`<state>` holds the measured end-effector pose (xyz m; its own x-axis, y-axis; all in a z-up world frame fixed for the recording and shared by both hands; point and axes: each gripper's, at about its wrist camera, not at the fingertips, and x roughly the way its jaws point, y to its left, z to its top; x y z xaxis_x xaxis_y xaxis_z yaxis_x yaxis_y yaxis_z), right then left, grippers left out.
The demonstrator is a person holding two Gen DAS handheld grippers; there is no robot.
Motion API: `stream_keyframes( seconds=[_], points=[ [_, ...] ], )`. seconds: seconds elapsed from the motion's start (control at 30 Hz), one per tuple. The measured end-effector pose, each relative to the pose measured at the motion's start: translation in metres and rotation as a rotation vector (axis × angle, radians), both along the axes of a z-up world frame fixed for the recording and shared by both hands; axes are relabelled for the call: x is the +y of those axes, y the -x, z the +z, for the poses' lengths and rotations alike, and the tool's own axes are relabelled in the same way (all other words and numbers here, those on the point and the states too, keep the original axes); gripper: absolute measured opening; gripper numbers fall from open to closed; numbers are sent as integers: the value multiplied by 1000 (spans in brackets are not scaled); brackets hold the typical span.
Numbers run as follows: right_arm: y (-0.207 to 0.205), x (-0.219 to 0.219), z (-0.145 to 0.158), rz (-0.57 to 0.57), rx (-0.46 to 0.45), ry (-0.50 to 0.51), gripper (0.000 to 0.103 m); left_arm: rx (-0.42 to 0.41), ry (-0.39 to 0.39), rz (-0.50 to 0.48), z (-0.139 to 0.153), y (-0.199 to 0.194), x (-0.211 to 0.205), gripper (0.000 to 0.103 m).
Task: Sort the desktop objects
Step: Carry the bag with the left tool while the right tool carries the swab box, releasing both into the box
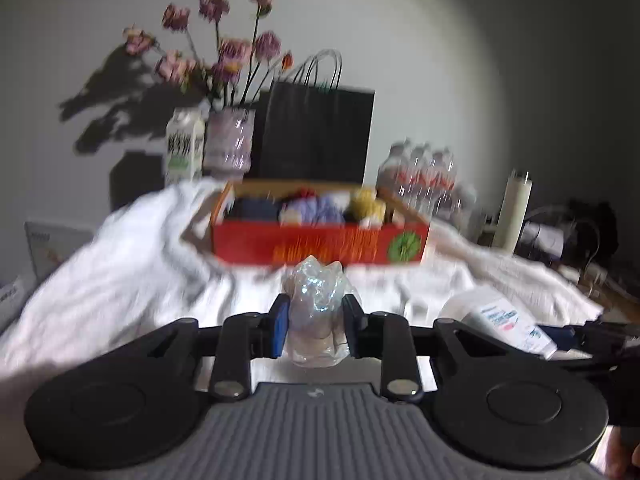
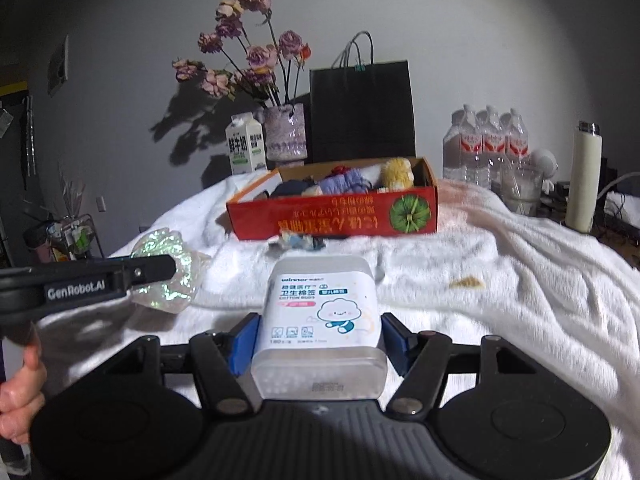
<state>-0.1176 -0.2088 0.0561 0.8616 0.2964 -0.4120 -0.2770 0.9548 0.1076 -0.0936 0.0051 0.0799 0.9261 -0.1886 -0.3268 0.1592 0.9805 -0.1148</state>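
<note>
mid-sort, carrying stage: my left gripper [image 1: 315, 324] clamped on a crinkled iridescent wrapper [image 1: 316, 312], my right gripper [image 2: 318, 338] clamped on a cotton bud box [image 2: 320, 320], both above the white towel [image 2: 500, 280]; next, i judge, forward to the red box [image 2: 332, 216].

Right wrist view: the cotton-bud box [image 2: 320, 320] at 6 o'clock reads "winner", "卫生棉签", "COTTON BUDS" and "180" beside a cloud cartoon, smaller print illegible; the left gripper [image 2: 158, 270] arm at 9 o'clock carries "GenRobot.AI". The milk carton [image 2: 245, 148] at 11 o'clock shows "鲜牛奶", and the red cardboard box [image 2: 332, 216] near centre bears upside-down yellow Chinese lettering, not legible, next to a green round emblem; the water bottles [image 2: 486, 142] at 2 o'clock have red labels too small to read. Left wrist view: motion blur, nothing readable.
</note>
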Motion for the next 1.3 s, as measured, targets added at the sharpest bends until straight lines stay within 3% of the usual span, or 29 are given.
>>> stream_keyframes(
  seconds=[0.2, 0.37, 0.57, 0.7, 0.77, 0.9, 1.07, 1.1, 1.13, 1.17, 1.2, 1.27, 1.3],
  points=[
    [-45, -1, 45, 31, -90, 29, 63, -58, 23, -90, 48, -42, 1, 28],
    [-81, 3, 78, 46, -161, 75, 64, -107, 31, -99, 79, -73, 6, 28],
    [-143, 7, 118, 98, -181, 66, 64, -58, 60, -88, 111, -146, 19, 29],
    [-212, 9, 130, 110, -92, 1, 64, 68, 81, -55, 107, -222, 29, 29],
    [-252, 12, 126, 101, -20, -18, 64, 146, 78, -33, 95, -263, 34, 29],
    [-328, 23, 92, 39, 128, 10, 64, 291, 144, 18, 61, -328, 39, 29],
    [-380, 42, 33, -32, 266, 101, 64, 305, 81, 90, 27, -378, 21, 31],
    [-386, 44, 24, -36, 288, 100, 64, 315, 86, 99, 20, -386, 20, 40],
    [-389, 45, 17, -41, 302, 98, 64, 331, 97, 111, 15, -393, 20, 58],
    [-393, 47, 11, -48, 312, 101, 64, 345, 111, 122, 10, -397, 22, 67],
    [-395, 49, 7, -52, 326, 112, 64, 352, 123, 130, 9, -401, 24, 74],
    [-400, 52, 5, -49, 372, 125, 71, 351, 135, 125, 10, -401, 27, 76],
    [-401, 52, 8, -41, 379, 118, 73, 349, 128, 121, 12, -399, 28, 82]
  ],
)
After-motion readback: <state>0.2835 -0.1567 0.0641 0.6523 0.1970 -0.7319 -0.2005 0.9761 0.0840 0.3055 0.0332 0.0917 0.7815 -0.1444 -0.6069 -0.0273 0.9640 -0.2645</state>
